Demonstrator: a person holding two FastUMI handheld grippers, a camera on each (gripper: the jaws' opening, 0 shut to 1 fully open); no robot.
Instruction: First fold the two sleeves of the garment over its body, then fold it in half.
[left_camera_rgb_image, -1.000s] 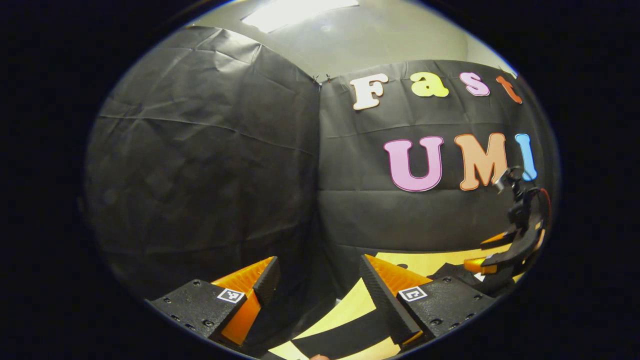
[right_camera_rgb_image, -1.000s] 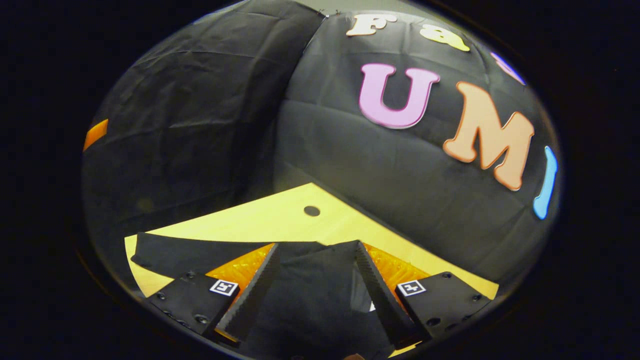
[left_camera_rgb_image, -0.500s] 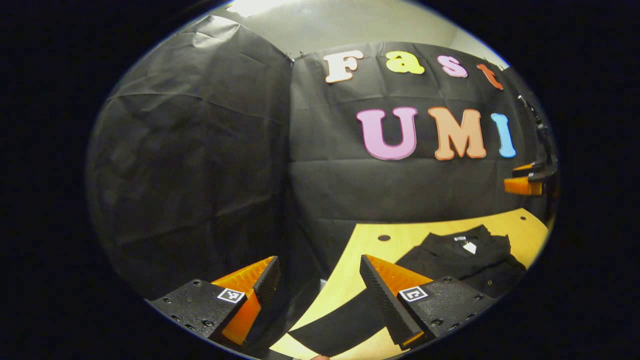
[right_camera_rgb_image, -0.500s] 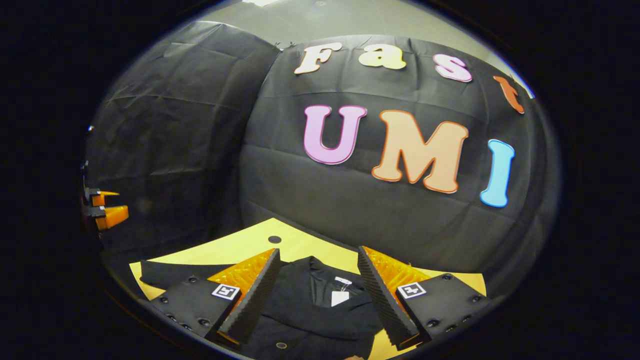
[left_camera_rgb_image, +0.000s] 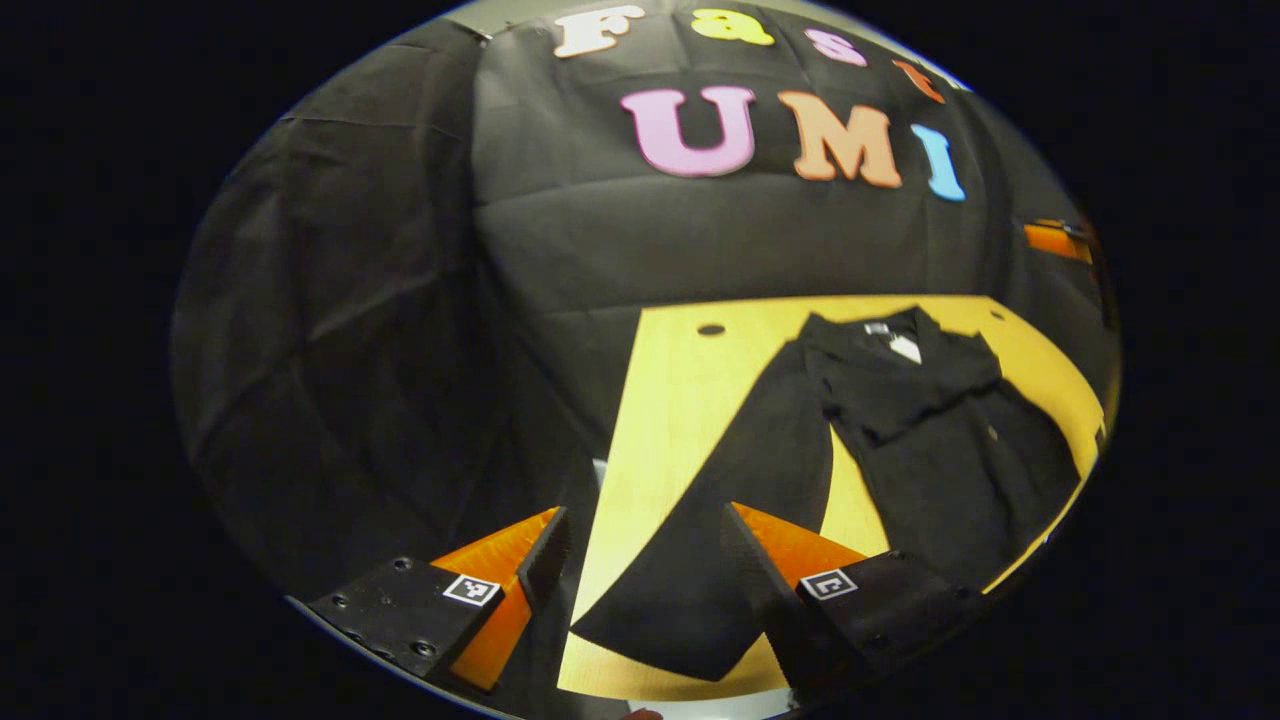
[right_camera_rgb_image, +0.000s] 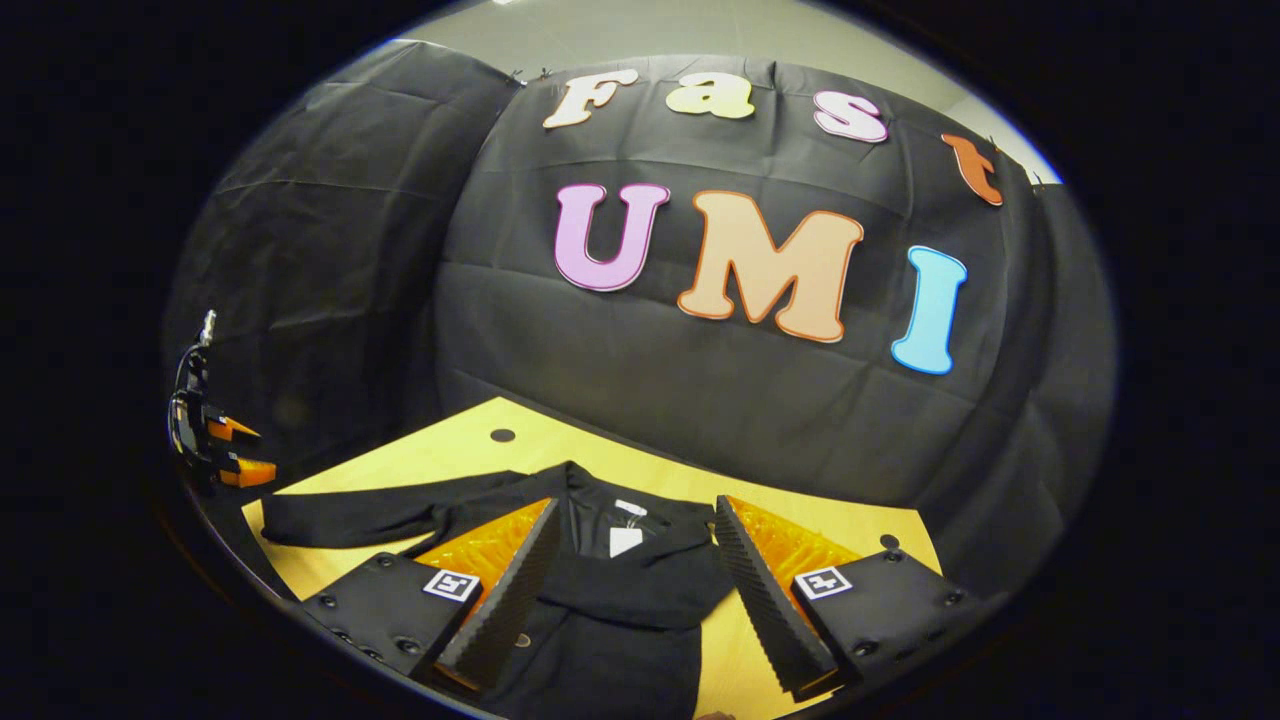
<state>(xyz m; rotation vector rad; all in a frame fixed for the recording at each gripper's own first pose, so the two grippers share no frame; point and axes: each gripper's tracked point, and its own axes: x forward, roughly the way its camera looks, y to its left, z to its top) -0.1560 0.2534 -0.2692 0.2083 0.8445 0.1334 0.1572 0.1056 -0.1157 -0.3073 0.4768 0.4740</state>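
Both my left gripper (left_camera_rgb_image: 640, 560) and right gripper (right_camera_rgb_image: 635, 560) hang wide open above the desk (left_camera_rgb_image: 680, 400), holding nothing. One sleeve (left_camera_rgb_image: 720, 530) stretches unfolded toward the desk's near left edge under my left fingers; the other looks already folded over the garment (right_camera_rgb_image: 620, 590), centred below my right, so I judge one sleeve and the halving remain.

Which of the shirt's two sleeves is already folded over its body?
The right sleeve lies across the chest below the collar. The left sleeve is spread out on the table, in front of the left gripper.
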